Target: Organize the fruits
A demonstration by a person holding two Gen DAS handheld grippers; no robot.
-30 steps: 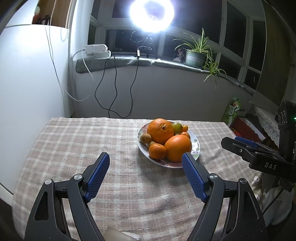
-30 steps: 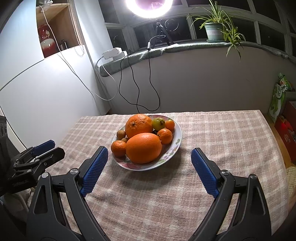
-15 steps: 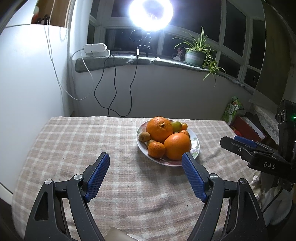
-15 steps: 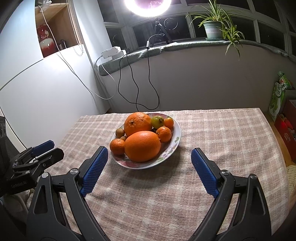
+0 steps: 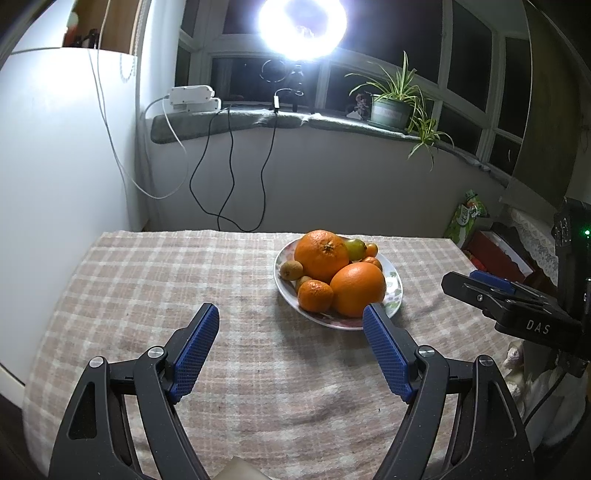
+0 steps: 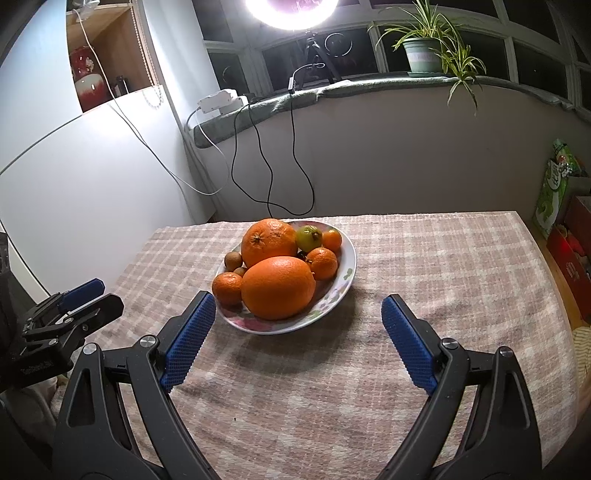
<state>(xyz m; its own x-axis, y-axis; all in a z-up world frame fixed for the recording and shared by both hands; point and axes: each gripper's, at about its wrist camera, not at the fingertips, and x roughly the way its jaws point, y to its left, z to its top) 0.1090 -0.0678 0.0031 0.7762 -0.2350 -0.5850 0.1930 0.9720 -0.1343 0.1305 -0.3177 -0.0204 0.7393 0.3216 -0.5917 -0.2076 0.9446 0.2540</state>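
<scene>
Both grippers poised near the fruit plate (image 6: 347, 275)

The left gripper (image 5: 290, 345) and right gripper (image 6: 297, 341) tilt downward, jaws spread wide and empty, just short of the plate.

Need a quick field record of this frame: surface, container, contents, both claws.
surface: checked tablecloth over the table
container: floral plate on the cloth
contents: two large oranges, three small mandarins, a greenish fruit, small brown fruits, all piled on the plate
left claw: open, nothing between the pads, plate ahead and to its right
right claw: open, nothing held, short of the plate's near rim
background: ring light, potted plant on the sill
</scene>
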